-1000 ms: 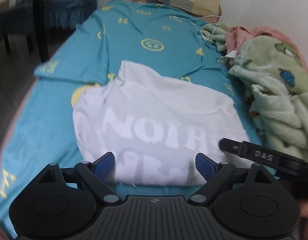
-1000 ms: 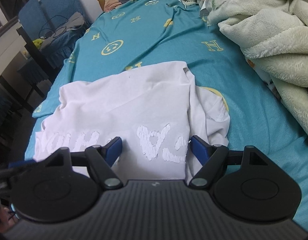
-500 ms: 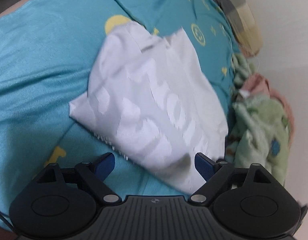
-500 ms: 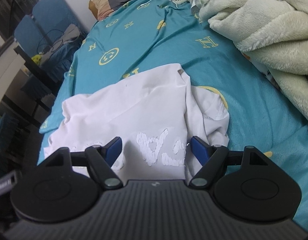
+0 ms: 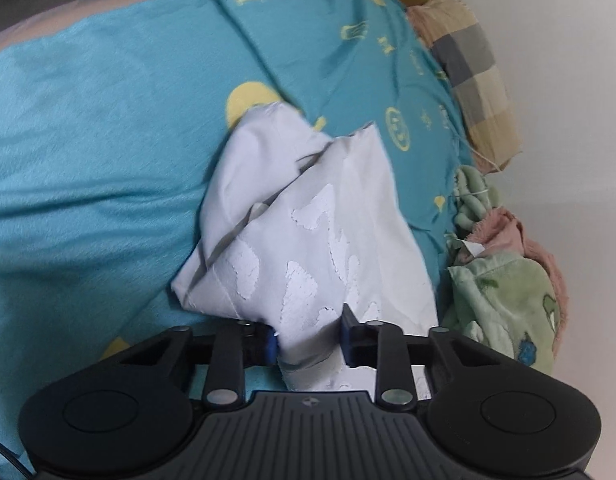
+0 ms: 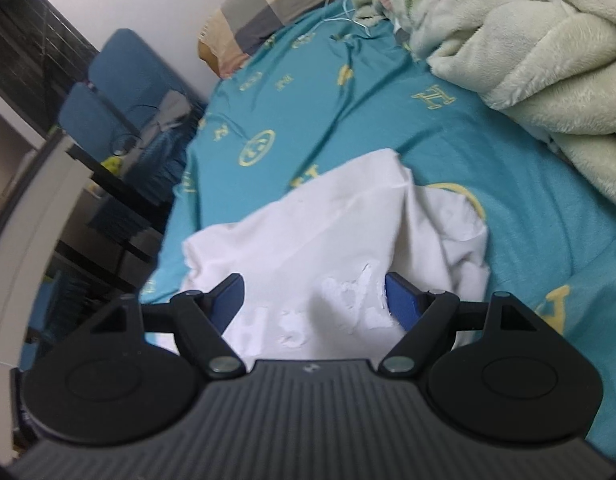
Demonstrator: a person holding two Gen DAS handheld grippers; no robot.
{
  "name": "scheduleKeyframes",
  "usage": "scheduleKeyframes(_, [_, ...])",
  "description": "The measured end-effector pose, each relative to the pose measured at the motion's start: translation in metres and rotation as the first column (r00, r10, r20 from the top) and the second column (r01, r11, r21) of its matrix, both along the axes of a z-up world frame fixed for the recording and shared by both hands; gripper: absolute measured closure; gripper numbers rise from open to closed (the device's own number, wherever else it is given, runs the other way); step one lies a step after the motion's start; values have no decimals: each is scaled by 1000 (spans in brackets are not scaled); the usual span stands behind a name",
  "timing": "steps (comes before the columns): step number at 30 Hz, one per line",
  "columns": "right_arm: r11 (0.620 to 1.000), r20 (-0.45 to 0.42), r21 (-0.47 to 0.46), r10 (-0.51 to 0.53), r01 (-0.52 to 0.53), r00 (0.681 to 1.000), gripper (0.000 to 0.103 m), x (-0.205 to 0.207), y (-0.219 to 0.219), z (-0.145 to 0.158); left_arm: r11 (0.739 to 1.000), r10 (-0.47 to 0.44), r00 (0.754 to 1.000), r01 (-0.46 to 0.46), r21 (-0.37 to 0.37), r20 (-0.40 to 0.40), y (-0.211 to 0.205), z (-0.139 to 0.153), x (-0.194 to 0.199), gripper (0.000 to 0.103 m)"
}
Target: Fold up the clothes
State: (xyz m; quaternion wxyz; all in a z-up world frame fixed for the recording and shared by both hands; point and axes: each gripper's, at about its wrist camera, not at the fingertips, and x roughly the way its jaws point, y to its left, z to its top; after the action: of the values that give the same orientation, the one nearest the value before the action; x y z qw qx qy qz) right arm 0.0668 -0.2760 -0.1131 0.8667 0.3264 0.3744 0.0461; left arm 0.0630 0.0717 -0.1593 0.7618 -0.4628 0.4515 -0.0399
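A bed covered by a teal sheet [image 5: 107, 140] printed with yellow letters and emblems fills the scene, set against a pale wall. To the left of the bed, seen from the right wrist, stand blue chairs [image 6: 119, 92] beside a dark table. At the head of the bed lies a checked pillow [image 6: 267, 4] in tan and grey. In the middle of the sheet rests the white T-shirt [image 5: 308, 220], partly folded on itself, its raised white lettering facing up and one layer turned over another. The left gripper [image 5: 310, 340] has just been closing its jaws, and a bunched edge of the shirt now sits pinched between its blue pads, the cloth puckering where they press. The right gripper [image 6: 314, 298] hangs over the near edge of the same shirt with its jaws spread wide; the fabric passes beneath and between them, and the pads do not clamp it. To the right, along the wall side of the bed, a heap of pale green fleece blanket [image 6: 528, 60] with a small cartoon print is piled up, with a pink fleece [image 5: 520, 236] lying against it.
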Motion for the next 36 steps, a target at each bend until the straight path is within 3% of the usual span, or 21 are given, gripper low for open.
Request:
scheduleKeyframes(2, [996, -7, 92, 4, -4, 1000, 24, -4, -1, 0, 1000, -1, 999, 2, -12, 44, -5, 10, 1, 82])
scheduleKeyframes(4, [967, -19, 254, 11, -6, 1000, 23, -11, -3, -5, 1000, 7, 996, -4, -29, 85, -3, 17, 1, 83])
scheduleKeyframes(7, [879, -44, 478, 21, 3, 999, 23, -22, -4, -18, 998, 31, 991, -23, -63, 126, 1, 24, 1, 84])
scheduleKeyframes(10, [780, -145, 618, -10, 98, 989, 23, -26, -5, -38, 997, 43, 991, -34, -73, 124, 2, 26, 1, 84])
scheduleKeyframes(13, [723, -162, 676, -40, 141, 986, 23, -31, -9, -40, 995, 55, 992, -44, -94, 118, 4, 24, 2, 84])
scheduleKeyframes(17, [701, -152, 698, -56, 148, 987, 23, -36, -6, -30, 995, 54, 988, -41, -89, 142, 5, 28, 5, 84])
scheduleKeyframes(21, [772, -146, 615, -94, 164, 985, 23, -37, -7, -21, 998, 33, 989, -23, -66, 144, 2, 30, 6, 84])
scheduleKeyframes(24, [820, -91, 526, -208, 224, 974, 23, -36, -27, -15, 998, 30, 989, -20, -66, 146, 2, 31, 5, 84])
scheduleKeyframes(28, [838, -16, 452, -335, 306, 942, 23, -34, -56, -12, 998, 26, 990, -18, -56, 141, 2, 32, 3, 84])
scheduleKeyframes(30, [843, -1, 460, -313, 278, 950, 23, -26, -61, -12, 999, 23, 990, -17, -49, 137, 2, 32, 1, 84])
scheduleKeyframes(33, [881, -13, 404, -265, 248, 964, 23, -8, -57, -19, 999, 24, 992, -19, -44, 125, 4, 30, 0, 84])
scheduleKeyframes(36, [940, -71, 247, -226, 237, 971, 24, 19, -46, -31, 999, 27, 993, -22, -39, 114, 5, 28, -1, 84])
